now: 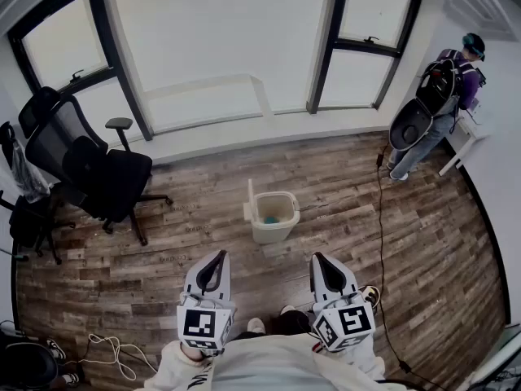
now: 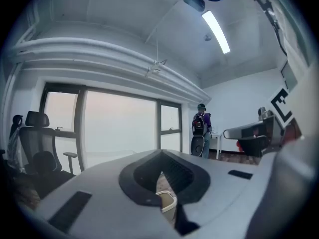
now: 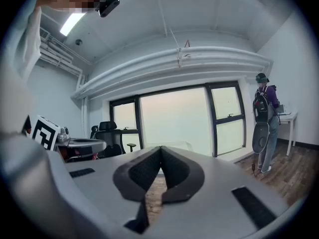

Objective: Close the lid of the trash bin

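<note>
A small cream trash bin [image 1: 274, 228] stands on the wood floor in the middle of the head view. Its lid [image 1: 250, 199] is up, standing upright at the bin's left rim, and something teal lies inside. My left gripper [image 1: 218, 256] and right gripper [image 1: 317, 258] hover low in that view, short of the bin and to either side of it. Both are shut with nothing held. In the left gripper view the bin's rim [image 2: 168, 200] shows through the gap behind the closed tips of the left gripper [image 2: 161, 154]. The right gripper [image 3: 160, 148] frames only floor.
A black office chair [image 1: 91, 170] stands at the left by the windows. A person with a backpack [image 1: 442, 85] stands at a white table [image 1: 466, 131] at the far right. A black cable [image 1: 380, 218] runs along the floor right of the bin; a white cord [image 1: 112, 349] lies bottom left.
</note>
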Demonstrator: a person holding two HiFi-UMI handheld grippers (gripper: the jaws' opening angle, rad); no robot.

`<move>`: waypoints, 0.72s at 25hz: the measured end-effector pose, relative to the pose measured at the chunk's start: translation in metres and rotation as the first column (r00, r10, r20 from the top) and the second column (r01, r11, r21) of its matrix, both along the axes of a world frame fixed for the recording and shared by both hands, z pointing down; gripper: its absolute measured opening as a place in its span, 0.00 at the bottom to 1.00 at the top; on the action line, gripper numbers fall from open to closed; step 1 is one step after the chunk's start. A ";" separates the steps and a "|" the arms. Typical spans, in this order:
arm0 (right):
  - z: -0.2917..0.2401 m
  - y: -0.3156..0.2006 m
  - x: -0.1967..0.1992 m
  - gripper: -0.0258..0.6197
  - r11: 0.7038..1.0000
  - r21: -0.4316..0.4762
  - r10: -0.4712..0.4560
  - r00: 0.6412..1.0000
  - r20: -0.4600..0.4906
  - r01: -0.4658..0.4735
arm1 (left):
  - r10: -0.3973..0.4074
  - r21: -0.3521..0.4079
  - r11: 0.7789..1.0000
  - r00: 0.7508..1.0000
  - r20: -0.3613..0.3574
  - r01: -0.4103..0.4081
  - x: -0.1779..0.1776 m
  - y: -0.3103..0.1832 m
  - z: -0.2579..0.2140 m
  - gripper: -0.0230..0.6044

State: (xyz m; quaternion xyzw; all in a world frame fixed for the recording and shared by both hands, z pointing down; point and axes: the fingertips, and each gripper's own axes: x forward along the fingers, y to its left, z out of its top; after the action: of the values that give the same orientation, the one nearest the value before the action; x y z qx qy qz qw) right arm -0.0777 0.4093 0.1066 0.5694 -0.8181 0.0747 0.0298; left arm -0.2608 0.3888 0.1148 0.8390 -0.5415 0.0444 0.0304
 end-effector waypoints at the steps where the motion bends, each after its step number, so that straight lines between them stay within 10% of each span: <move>1: -0.001 -0.001 0.000 0.08 1.000 0.000 0.002 1.000 0.001 -0.002 | 0.007 0.005 1.000 1.000 0.001 -0.007 0.000 0.000 0.003 0.05; 18: 0.019 -0.077 0.005 0.08 1.000 -0.023 0.011 0.999 0.049 -0.010 | 0.008 0.014 1.000 1.000 0.029 -0.009 0.006 -0.067 0.009 0.05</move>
State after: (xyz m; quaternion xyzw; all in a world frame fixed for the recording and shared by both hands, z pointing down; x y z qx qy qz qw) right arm -0.0727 0.3326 0.1255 0.5711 -0.8148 0.0984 0.0157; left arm -0.2550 0.3221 0.1236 0.8407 -0.5387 0.0531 0.0165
